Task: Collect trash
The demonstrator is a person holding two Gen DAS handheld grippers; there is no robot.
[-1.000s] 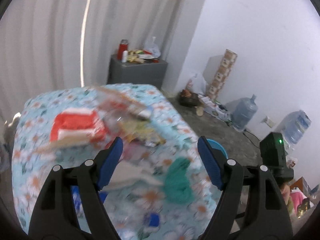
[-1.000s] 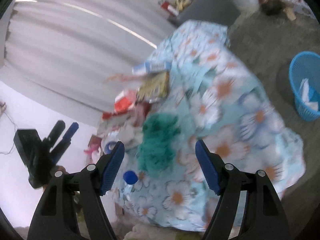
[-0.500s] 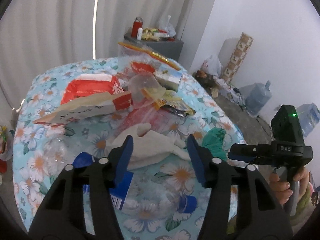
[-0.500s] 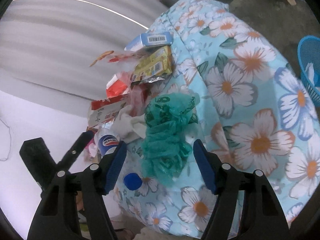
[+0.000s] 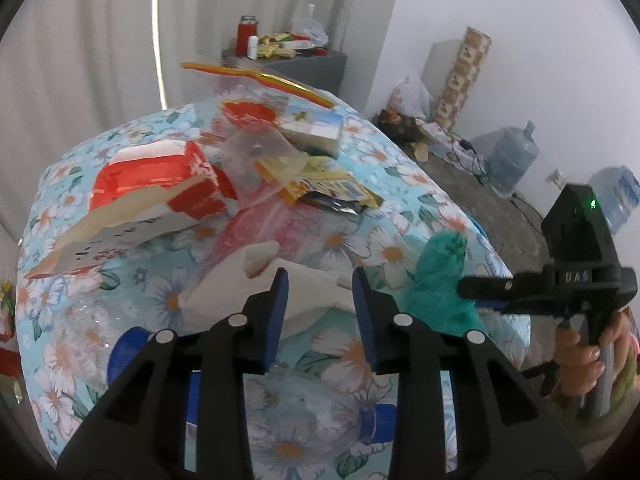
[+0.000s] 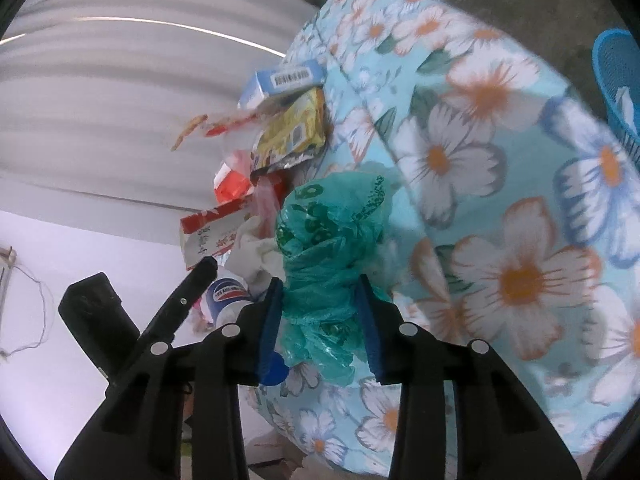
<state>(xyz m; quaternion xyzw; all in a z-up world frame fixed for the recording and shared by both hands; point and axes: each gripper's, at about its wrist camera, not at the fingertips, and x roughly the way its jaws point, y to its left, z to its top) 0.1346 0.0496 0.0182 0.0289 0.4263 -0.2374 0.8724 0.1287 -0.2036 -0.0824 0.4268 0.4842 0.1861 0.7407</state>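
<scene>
My right gripper (image 6: 320,312) has just been closing its jaws, and the crumpled green plastic bag (image 6: 332,248) sits between them; both blue pads look pressed into its lower part, so I read it as grasping the bag. Most of the bag bulges out ahead of the jaws, lying on the floral cloth of the desk (image 6: 500,200). Just left of the jaws is a white crumpled paper (image 6: 256,252), and beyond it a red-and-white carton (image 6: 212,232). Further ahead lie a yellow snack wrapper (image 6: 292,136) and a blue-white box (image 6: 284,80). Far right of the jaws, a blue basket (image 6: 618,80) stands on the floor.

My left gripper (image 5: 320,296) has also just been closing its jaws. The white paper (image 5: 256,276) lies between and ahead of them. I cannot tell whether the pads press on it. Clear plastic bottles (image 5: 304,412) with blue caps lie under the jaws. The green bag (image 5: 440,280) is right of these jaws, with the right gripper (image 5: 476,292) at it.
</scene>
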